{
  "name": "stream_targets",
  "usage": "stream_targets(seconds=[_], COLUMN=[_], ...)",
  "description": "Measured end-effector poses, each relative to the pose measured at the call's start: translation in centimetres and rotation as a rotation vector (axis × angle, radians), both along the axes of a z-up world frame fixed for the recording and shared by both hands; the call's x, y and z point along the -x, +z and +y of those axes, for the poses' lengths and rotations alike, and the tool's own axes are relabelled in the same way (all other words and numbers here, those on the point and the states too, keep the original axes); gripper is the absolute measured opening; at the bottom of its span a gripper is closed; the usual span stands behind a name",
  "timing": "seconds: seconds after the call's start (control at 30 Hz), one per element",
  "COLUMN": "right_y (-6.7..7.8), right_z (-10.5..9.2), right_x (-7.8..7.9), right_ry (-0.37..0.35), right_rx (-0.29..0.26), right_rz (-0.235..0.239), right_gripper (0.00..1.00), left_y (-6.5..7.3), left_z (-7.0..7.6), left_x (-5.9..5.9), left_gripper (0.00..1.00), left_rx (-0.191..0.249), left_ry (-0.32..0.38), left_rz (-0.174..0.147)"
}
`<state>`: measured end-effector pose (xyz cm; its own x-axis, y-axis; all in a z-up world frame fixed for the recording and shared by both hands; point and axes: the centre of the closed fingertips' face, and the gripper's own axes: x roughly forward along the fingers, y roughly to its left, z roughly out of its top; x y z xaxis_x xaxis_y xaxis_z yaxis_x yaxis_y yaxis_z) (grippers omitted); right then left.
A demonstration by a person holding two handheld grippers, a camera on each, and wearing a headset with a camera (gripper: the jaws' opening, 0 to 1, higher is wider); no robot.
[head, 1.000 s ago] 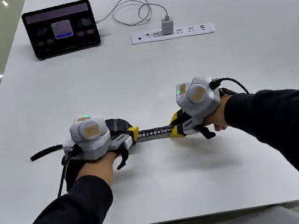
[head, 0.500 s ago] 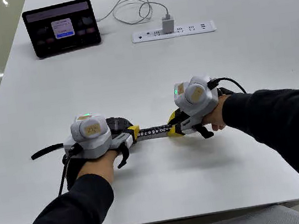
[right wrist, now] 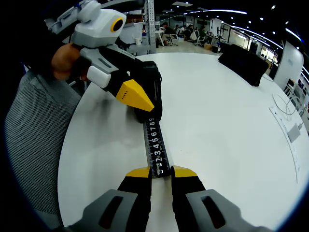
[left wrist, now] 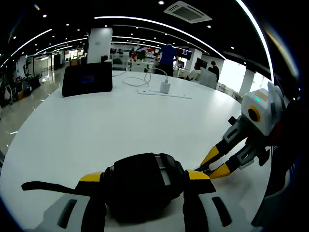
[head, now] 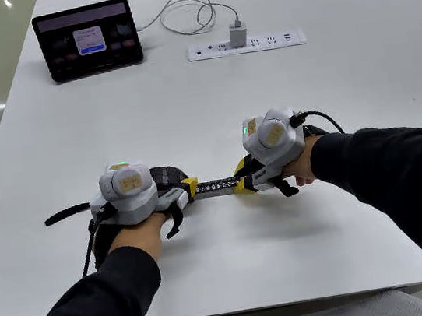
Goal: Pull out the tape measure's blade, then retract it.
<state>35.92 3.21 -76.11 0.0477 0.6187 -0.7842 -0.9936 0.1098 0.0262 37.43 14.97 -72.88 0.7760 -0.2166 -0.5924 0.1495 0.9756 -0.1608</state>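
A tablet (head: 87, 39) and power strip (head: 246, 44) lay well behind. Left gripper (left wrist: 145, 178) clamped the black tape measure (head: 167, 176); right gripper (right wrist: 161, 172) apparently pinched its short blade (right wrist: 154, 140).

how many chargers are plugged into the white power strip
1: a white charger block sits near the middle of the long white power strip at the far side of the white table. Its other sockets look empty.
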Motion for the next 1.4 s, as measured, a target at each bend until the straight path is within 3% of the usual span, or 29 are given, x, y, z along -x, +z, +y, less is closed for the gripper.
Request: stream_targets(seconds=[1.4], right_y=[0.0], right_z=[2.2], right_x=[0.0], right_ry=[-0.001], right_rx=[-0.031], right_rz=[0.005], right_gripper=[0.11], left_y=[-0.1], left_z=[0.0], left_x=[0.0], left_gripper=[0.6], left_rx=[0.017], left_ry=[0.0], left_rz=[0.007])
